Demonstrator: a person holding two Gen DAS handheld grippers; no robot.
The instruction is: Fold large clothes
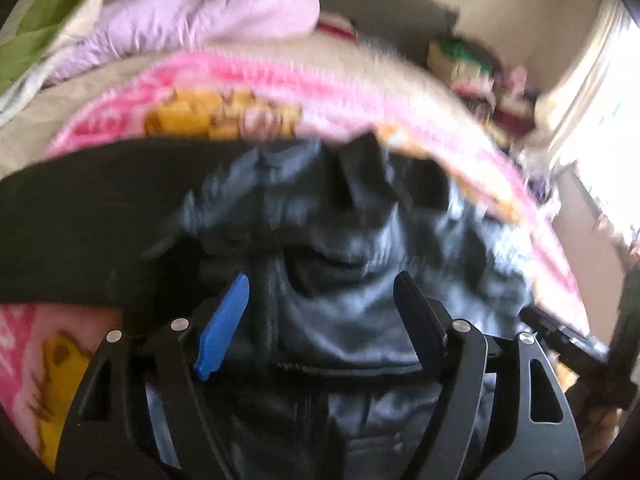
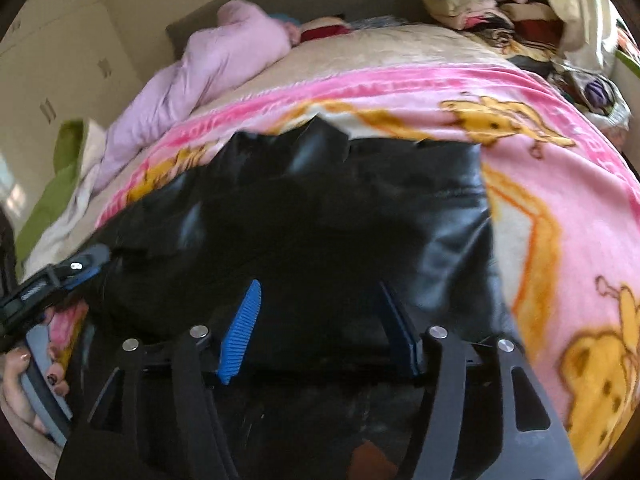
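Observation:
A black leather jacket point(image 1: 352, 240) lies crumpled on a pink cartoon blanket point(image 1: 280, 92) on the bed. My left gripper point(image 1: 320, 280) is open, its blue-padded fingers point(image 1: 224, 328) spread just above the jacket's wrinkled leather. The view is blurred. In the right wrist view the same jacket point(image 2: 320, 208) spreads over the blanket point(image 2: 560, 200). My right gripper point(image 2: 320, 292) is open over the jacket's near edge. The left gripper also shows in the right wrist view point(image 2: 52, 280) at the far left, held by a hand point(image 2: 24, 380). The right gripper's body shows at the right edge of the left wrist view point(image 1: 568, 336).
A lilac garment point(image 2: 208, 64) lies at the far side of the bed. A pile of folded clothes point(image 2: 480, 0) sits at the back right. Green and cream bedding point(image 2: 60, 184) hangs at the left. A bright window point(image 1: 608, 120) is to the right.

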